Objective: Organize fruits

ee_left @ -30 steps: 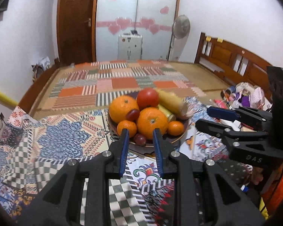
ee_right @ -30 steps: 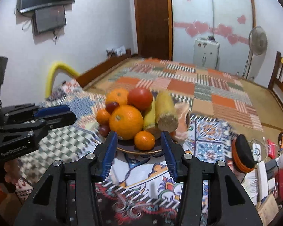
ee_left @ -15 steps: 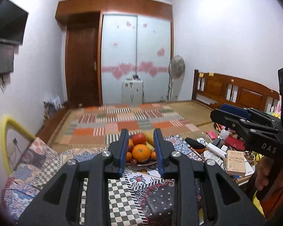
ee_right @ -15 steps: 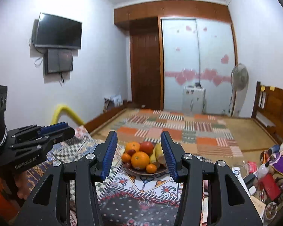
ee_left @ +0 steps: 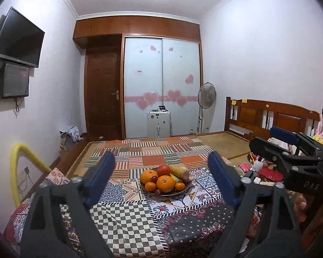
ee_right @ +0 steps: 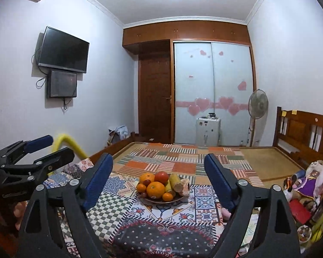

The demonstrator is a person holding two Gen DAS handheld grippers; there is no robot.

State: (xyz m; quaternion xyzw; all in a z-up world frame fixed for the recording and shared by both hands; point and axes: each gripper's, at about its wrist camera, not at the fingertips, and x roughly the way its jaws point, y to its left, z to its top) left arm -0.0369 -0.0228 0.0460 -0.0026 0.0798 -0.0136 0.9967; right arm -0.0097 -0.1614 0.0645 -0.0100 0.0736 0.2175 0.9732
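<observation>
A dark plate (ee_left: 187, 187) piled with fruit sits on the patchwork cloth some way ahead of both grippers. On it are a large orange (ee_left: 165, 182), a red tomato (ee_left: 163, 169), a second orange, small tangerines, yellow bananas and dark red grapes. In the right wrist view the same plate (ee_right: 179, 198) and large orange (ee_right: 155, 189) lie ahead. My left gripper (ee_left: 161, 159) is opening wide with nothing between its blue pads. My right gripper (ee_right: 158, 161) is opening too and holds nothing. Each gripper shows in the other's view: right gripper (ee_left: 264, 138), left gripper (ee_right: 60, 146).
The patchwork cloth (ee_left: 122, 219) covers the surface under the plate. Cluttered small items (ee_right: 299, 193) crowd the right side. A yellow tube (ee_left: 21, 161) arches at the left. Beyond are a wooden headboard (ee_left: 269, 116), a standing fan (ee_left: 206, 96) and a small white cabinet (ee_left: 159, 123).
Both grippers drew back and rose from close over the plate, so the fruit looks small and far. Both pairs of jaws went from narrow to wide.
</observation>
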